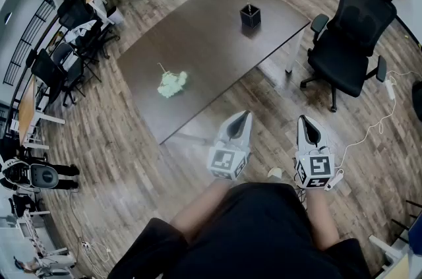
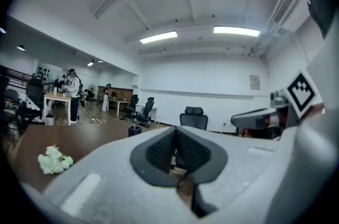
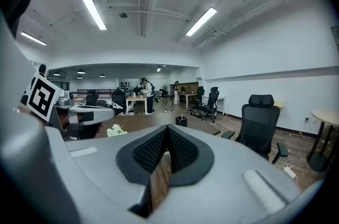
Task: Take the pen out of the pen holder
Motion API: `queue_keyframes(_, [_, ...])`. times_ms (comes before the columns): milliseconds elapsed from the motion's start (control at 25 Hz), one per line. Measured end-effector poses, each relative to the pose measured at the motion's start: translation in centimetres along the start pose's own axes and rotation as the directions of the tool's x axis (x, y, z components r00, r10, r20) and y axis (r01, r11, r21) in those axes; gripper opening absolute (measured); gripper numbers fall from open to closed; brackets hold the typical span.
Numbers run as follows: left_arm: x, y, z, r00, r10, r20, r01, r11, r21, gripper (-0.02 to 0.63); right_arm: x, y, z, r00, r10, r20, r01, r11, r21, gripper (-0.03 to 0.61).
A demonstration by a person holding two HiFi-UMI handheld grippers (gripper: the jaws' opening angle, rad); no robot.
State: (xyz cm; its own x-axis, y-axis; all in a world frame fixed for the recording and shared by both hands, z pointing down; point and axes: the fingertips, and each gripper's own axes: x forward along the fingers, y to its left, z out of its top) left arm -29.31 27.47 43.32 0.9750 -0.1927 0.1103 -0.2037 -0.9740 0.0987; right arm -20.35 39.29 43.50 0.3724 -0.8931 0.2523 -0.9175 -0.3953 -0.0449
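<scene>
A black pen holder (image 1: 250, 16) stands near the far end of the dark brown table (image 1: 217, 40); what is in it is too small to make out. It shows small and distant in the left gripper view (image 2: 134, 130) and in the right gripper view (image 3: 181, 121). Both grippers hover close to the person's body, short of the table's near corner. The left gripper (image 1: 241, 117) (image 2: 176, 130) has its jaws together with nothing between them. The right gripper (image 1: 304, 121) (image 3: 168, 129) is also shut and empty.
A white-green bunch of flowers (image 1: 172, 83) lies on the table's near left part. A black office chair (image 1: 353, 33) stands right of the table. Desks, chairs and people fill the far left of the room (image 1: 86, 0). Cables run across the wooden floor (image 1: 376, 129).
</scene>
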Motion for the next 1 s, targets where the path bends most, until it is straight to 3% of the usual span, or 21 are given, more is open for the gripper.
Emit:
queue_keyframes(240, [1.2,-1.9,-0.6,1.000,0.000,-0.001,0.000,1.000,-0.002,0.003,-0.3,-2.1,-0.4,0.999,0.013,0.040,-0.015,0.998,0.065,0.002])
queue_keyframes(1000, [5.2,-7.6,0.5,0.998,0.047,0.039,-0.047,0.999,0.013,0.003,-2.0,-8.9,-1.4,0.998,0.052,0.036,-0.053,0.998,0.021,0.002])
